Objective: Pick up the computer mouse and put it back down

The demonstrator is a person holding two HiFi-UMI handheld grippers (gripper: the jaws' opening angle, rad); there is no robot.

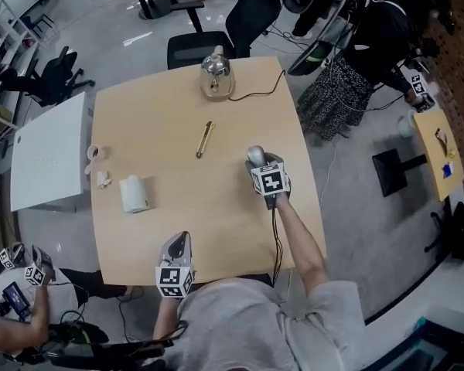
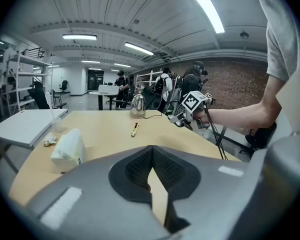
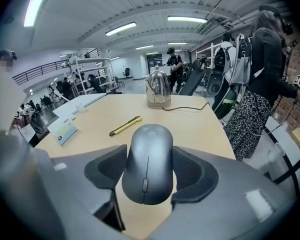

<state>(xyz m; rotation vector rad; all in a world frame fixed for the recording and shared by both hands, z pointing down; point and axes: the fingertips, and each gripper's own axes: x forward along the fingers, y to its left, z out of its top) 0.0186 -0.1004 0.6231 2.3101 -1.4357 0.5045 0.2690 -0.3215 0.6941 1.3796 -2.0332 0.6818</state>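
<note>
- Our right gripper (image 1: pixel 261 165) has its jaws clamped on the computer mouse (image 3: pixel 149 161), with a pad against each side.
- In the head view the mouse sits right of centre over the desk (image 1: pixel 155 122). We can't tell if it clears the surface.
- Our left gripper (image 2: pixel 151 151) has its jaws closed tip to tip with nothing between them. It is at bottom centre of the head view.
- Kettle (image 1: pixel 216 74) is at top and a yellow pen (image 1: pixel 205 139) is mid-desk.

Left gripper (image 2: pixel 151 153) jaws together, empty, over table (image 2: pixel 105 134); white packet (image 2: pixel 67 150) left, pen (image 2: pixel 134 129) ahead, kettle (image 2: pixel 137 105) beyond.
</note>
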